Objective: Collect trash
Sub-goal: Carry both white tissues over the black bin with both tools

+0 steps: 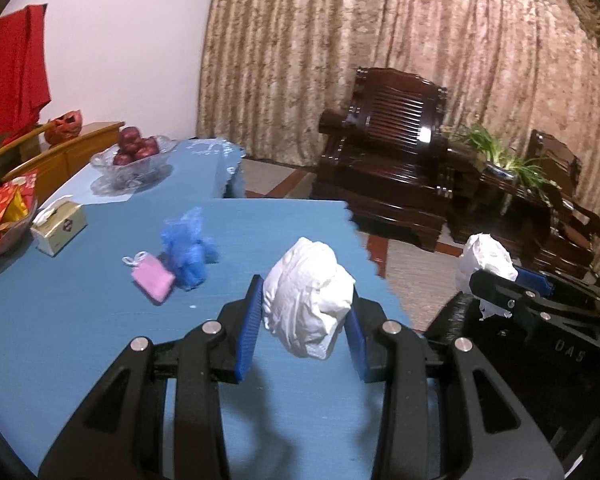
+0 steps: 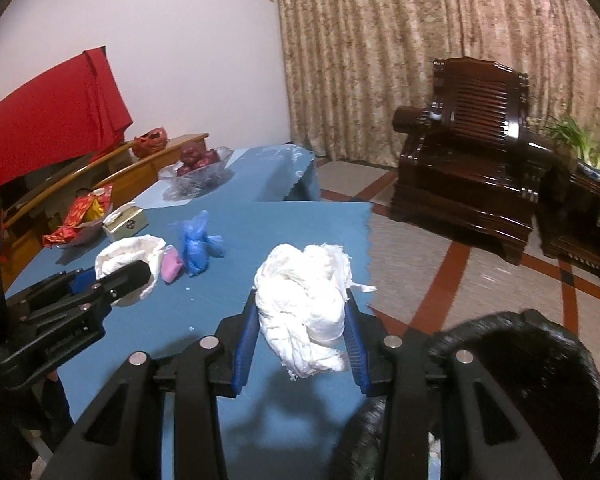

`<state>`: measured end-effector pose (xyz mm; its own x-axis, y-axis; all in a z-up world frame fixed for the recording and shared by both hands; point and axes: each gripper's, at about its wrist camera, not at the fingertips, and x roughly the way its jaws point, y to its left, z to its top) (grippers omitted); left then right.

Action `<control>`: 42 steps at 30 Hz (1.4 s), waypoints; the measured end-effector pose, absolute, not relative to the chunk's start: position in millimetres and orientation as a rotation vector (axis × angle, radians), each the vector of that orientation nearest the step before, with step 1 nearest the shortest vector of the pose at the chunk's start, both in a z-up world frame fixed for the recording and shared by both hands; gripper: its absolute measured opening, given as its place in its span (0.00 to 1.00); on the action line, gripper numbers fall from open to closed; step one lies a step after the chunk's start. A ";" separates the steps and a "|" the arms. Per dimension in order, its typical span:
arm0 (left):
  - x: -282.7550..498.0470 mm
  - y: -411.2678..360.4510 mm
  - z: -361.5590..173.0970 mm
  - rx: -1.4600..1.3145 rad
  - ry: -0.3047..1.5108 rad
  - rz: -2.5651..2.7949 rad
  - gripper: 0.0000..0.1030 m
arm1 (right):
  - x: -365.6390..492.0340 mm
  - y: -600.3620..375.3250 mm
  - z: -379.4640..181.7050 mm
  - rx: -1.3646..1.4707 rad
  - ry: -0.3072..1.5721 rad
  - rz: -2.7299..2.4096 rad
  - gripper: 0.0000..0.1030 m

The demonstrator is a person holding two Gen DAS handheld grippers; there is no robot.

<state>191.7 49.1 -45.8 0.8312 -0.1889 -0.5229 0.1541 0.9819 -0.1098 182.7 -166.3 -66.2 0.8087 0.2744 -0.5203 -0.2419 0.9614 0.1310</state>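
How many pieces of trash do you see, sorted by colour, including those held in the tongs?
White crumpled wads: 2, one in the left tongs (wad), one in the right tongs (wad)
Blue crumpled plastic: 1, on the table
Pink small packet: 1, on the table
Total: 4

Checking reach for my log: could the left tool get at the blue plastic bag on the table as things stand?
Probably not yet. The left tool is shut on a white crumpled wad, so it has no free grip. The path itself looks open: the blue plastic bag lies ahead on the blue tablecloth, beside a pink pouch.
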 end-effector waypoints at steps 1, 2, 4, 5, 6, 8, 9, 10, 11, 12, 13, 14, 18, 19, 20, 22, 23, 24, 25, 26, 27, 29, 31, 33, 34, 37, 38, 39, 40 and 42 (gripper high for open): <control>189.5 41.3 -44.9 -0.063 0.560 -0.196 0.36 | 179.8 -170.8 -66.2 0.060 0.564 0.269 0.38; 187.6 34.0 -44.3 -0.060 0.559 -0.210 0.36 | 176.6 -175.7 -66.1 0.061 0.563 0.258 0.38; 184.4 22.2 -43.7 -0.052 0.555 -0.231 0.36 | 169.0 -189.2 -66.0 0.066 0.561 0.235 0.38; 182.7 15.9 -43.7 -0.049 0.554 -0.244 0.36 | 165.9 -194.9 -65.9 0.069 0.560 0.224 0.38; 181.3 9.9 -43.7 -0.045 0.554 -0.256 0.36 | 161.5 -203.3 -66.0 0.073 0.560 0.208 0.38; 178.7 -4.0 -44.0 -0.036 0.553 -0.283 0.36 | 155.2 -215.6 -66.0 0.079 0.559 0.184 0.38; 177.6 -10.4 -44.2 -0.032 0.553 -0.295 0.36 | 152.5 -221.1 -65.9 0.081 0.558 0.172 0.38; 176.2 -19.0 -44.5 -0.028 0.554 -0.312 0.36 | 148.2 -229.3 -66.1 0.084 0.559 0.156 0.38; 175.8 -23.7 -44.5 -0.026 0.555 -0.321 0.36 | 144.8 -235.8 -66.7 0.086 0.560 0.142 0.38; 175.0 -31.2 -44.7 -0.023 0.556 -0.337 0.36 | 143.3 -239.5 -66.8 0.087 0.561 0.133 0.38; 173.9 -37.2 -45.1 -0.019 0.556 -0.349 0.36 | 139.7 -247.5 -67.2 0.091 0.562 0.117 0.38; 172.9 -43.4 -45.5 -0.014 0.555 -0.360 0.36 | 136.5 -252.9 -67.6 0.094 0.562 0.106 0.38; 168.0 -63.7 -48.1 -0.006 0.554 -0.403 0.36 | 122.8 -277.4 -70.2 0.105 0.566 0.055 0.38; 166.9 -71.0 -49.6 -0.003 0.558 -0.418 0.36 | 120.5 -281.5 -70.9 0.107 0.567 0.047 0.38; 165.8 -76.4 -50.8 0.000 0.561 -0.430 0.36 | 118.0 -286.3 -71.4 0.109 0.570 0.035 0.38; 162.5 -87.9 -53.2 0.005 0.562 -0.452 0.36 | 113.5 -294.8 -72.5 0.113 0.573 0.017 0.38; 161.7 -92.1 -54.2 0.006 0.564 -0.461 0.36 | 112.0 -297.7 -73.3 0.113 0.574 0.011 0.38; 161.2 -95.2 -55.7 0.008 0.566 -0.469 0.36 | 109.9 -301.1 -74.3 0.114 0.576 0.002 0.38; 160.1 -101.5 -57.6 0.011 0.570 -0.483 0.36 | 107.8 -305.1 -75.1 0.117 0.578 -0.007 0.38; 159.5 -105.1 -58.3 0.013 0.571 -0.489 0.36 | 105.7 -309.3 -76.3 0.121 0.579 -0.017 0.38; 158.3 -109.1 -59.7 0.015 0.571 -0.496 0.36 | 104.2 -311.8 -76.6 0.123 0.579 -0.023 0.38; 155.6 -118.0 -61.9 0.024 0.570 -0.512 0.36 | 100.5 -319.5 -78.5 0.128 0.581 -0.038 0.38; 153.3 -126.8 -64.4 0.032 0.568 -0.526 0.36 | 97.8 -325.0 -79.7 0.135 0.581 -0.052 0.38; 152.1 -136.1 -67.9 0.037 0.567 -0.541 0.36 | 95.4 -330.0 -80.8 0.139 0.580 -0.063 0.38; 152.0 -139.3 -69.1 0.039 0.568 -0.547 0.36 | 93.9 -333.3 -81.3 0.142 0.580 -0.069 0.38; 151.6 -153.6 -73.9 0.044 0.575 -0.572 0.36 | 89.8 -340.8 -84.1 0.144 0.580 -0.085 0.38; 151.4 -157.7 -75.8 0.047 0.578 -0.582 0.36 | 88.5 -341.8 -85.3 0.143 0.581 -0.090 0.38; 151.7 -161.3 -76.9 0.049 0.581 -0.588 0.36 | 87.9 -342.2 -86.1 0.141 0.583 -0.096 0.38; 151.7 -165.5 -79.4 0.054 0.586 -0.597 0.36 | 86.8 -344.8 -88.1 0.142 0.587 -0.104 0.38; 152.0 -172.9 -83.4 0.062 0.595 -0.611 0.36 | 85.9 -348.0 -90.8 0.146 0.592 -0.112 0.38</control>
<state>152.0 -172.9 -83.4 0.6583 -0.5215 -0.5428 0.5563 0.8229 -0.1160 85.9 -348.0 -90.8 0.8240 -0.0631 -0.5630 0.1471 0.9835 0.1050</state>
